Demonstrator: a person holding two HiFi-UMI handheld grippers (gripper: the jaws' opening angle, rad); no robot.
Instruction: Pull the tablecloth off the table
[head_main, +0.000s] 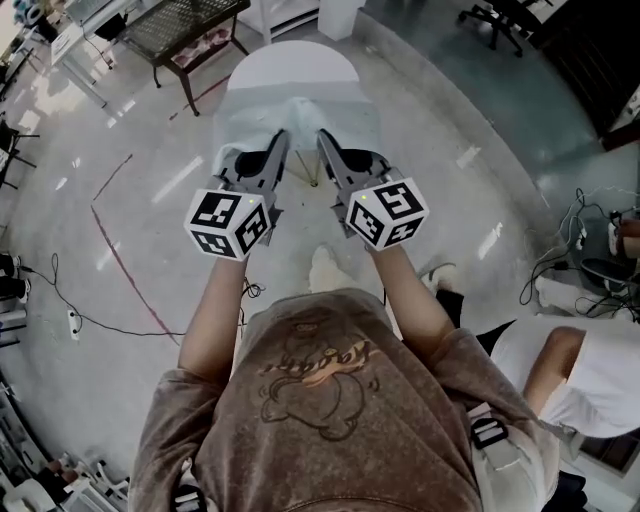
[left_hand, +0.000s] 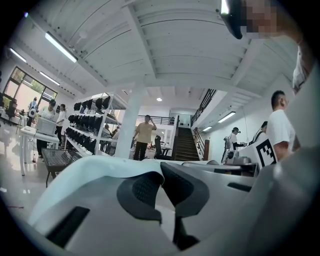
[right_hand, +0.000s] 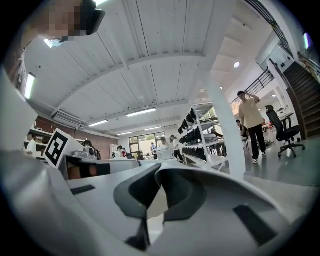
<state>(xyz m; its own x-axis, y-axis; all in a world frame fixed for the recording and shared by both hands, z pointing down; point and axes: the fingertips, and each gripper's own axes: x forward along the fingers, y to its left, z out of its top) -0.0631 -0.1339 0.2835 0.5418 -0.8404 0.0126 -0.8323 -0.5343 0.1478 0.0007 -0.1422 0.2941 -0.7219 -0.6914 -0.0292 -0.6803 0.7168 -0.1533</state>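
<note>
Though shirt (head_main: 320, 400) lettering is showing too blurred for reading, left gripper (head_main: 284, 138) and right gripper (head_main: 322, 138), two total, are each clamping, jaws closed, near edge of one white tablecloth (head_main: 290, 75).

The scene is evenly and brightly lit by long white fluorescent ceiling tubes (left_hand: 60, 46) and a tall daylit window (left_hand: 27, 90). Streaks of glare are thrown back by the glossy grey polished floor (head_main: 450, 200), and the white fabric tablecloth (head_main: 290, 75) is nearly bleached out. Straight lines are bowed by the wide lenses. In both gripper views the corners are blacked out and the nearest foreground is rendered soft.
</note>
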